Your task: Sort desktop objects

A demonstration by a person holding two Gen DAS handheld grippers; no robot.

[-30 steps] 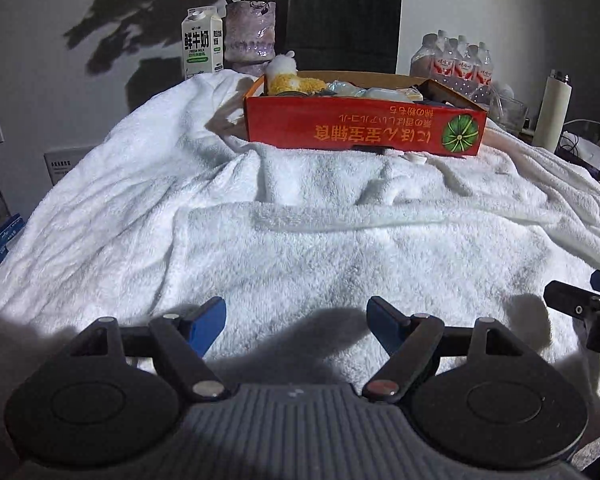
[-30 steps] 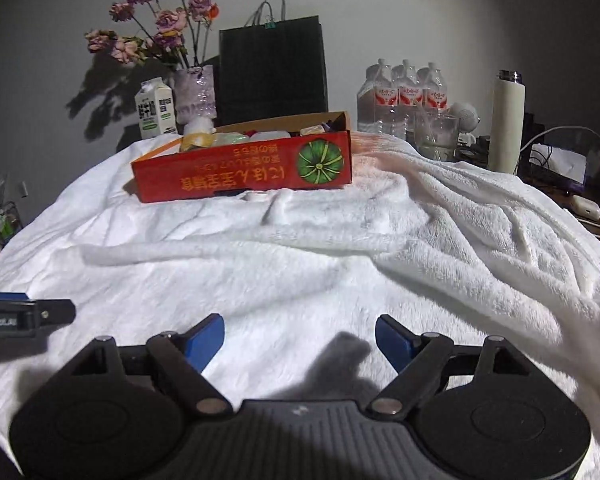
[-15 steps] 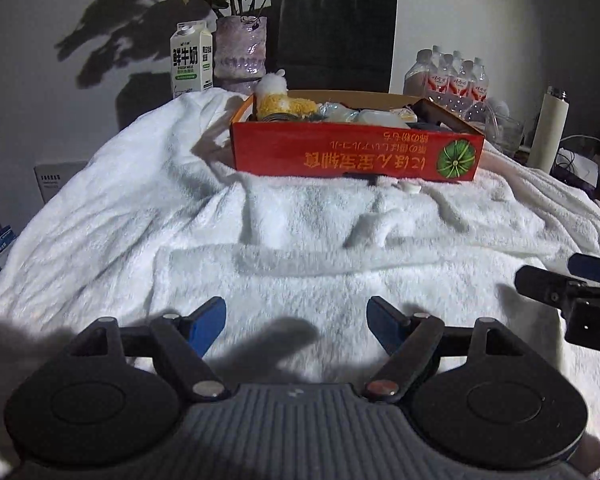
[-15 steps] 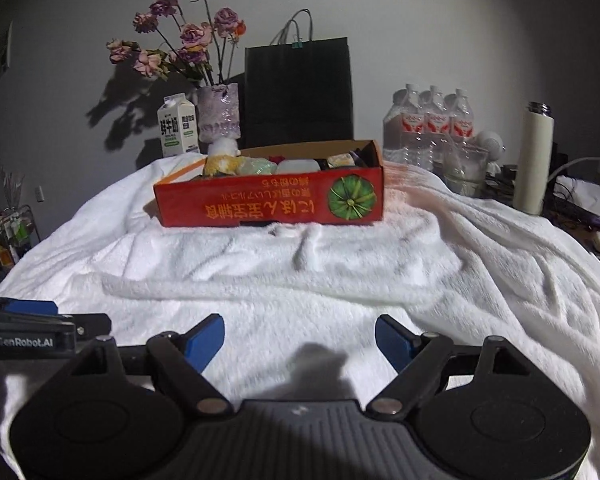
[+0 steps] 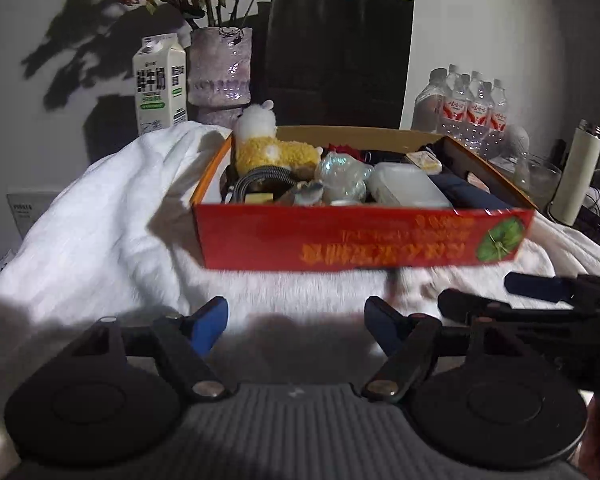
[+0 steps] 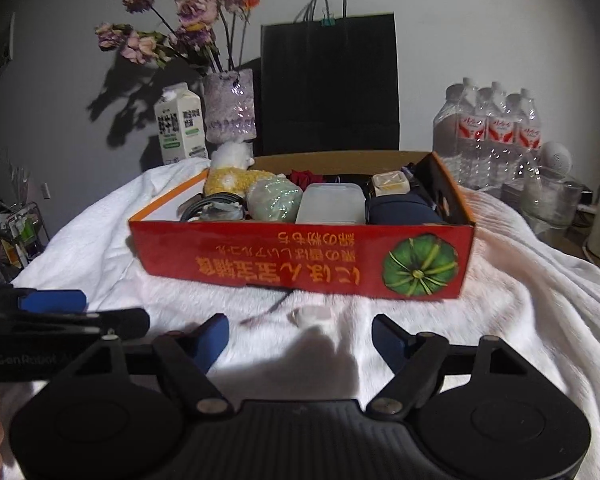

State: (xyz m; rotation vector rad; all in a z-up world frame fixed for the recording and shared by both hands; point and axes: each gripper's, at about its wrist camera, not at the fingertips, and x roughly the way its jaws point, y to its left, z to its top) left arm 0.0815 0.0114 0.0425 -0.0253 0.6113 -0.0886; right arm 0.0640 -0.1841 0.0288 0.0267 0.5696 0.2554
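A red cardboard box [image 5: 360, 240] [image 6: 300, 256] sits on the white towel ahead of both grippers. It holds a yellow plush toy [image 5: 268, 148] [image 6: 236, 176], a clear bag [image 5: 340, 176], a translucent white case [image 5: 408, 188] [image 6: 330, 204], a navy pouch [image 6: 400, 210] and a coiled cable [image 5: 260, 184]. A small pale object [image 6: 312, 316] and a dark cord [image 6: 276, 304] lie on the towel just before the box. My left gripper [image 5: 296, 320] is open and empty. My right gripper [image 6: 300, 338] is open and empty, close to the pale object.
Behind the box stand a milk carton [image 5: 160, 84], a vase of dried flowers [image 5: 220, 68], a black paper bag [image 5: 336, 56] and a pack of water bottles [image 6: 492, 128]. A white flask [image 5: 576, 176] and a glass [image 6: 548, 200] stand right. The white towel [image 5: 100, 220] covers the table.
Both grippers have moved forward toward the red box, which now looks much larger and nearer. Both stay open and empty. The right gripper has come close beside the left.
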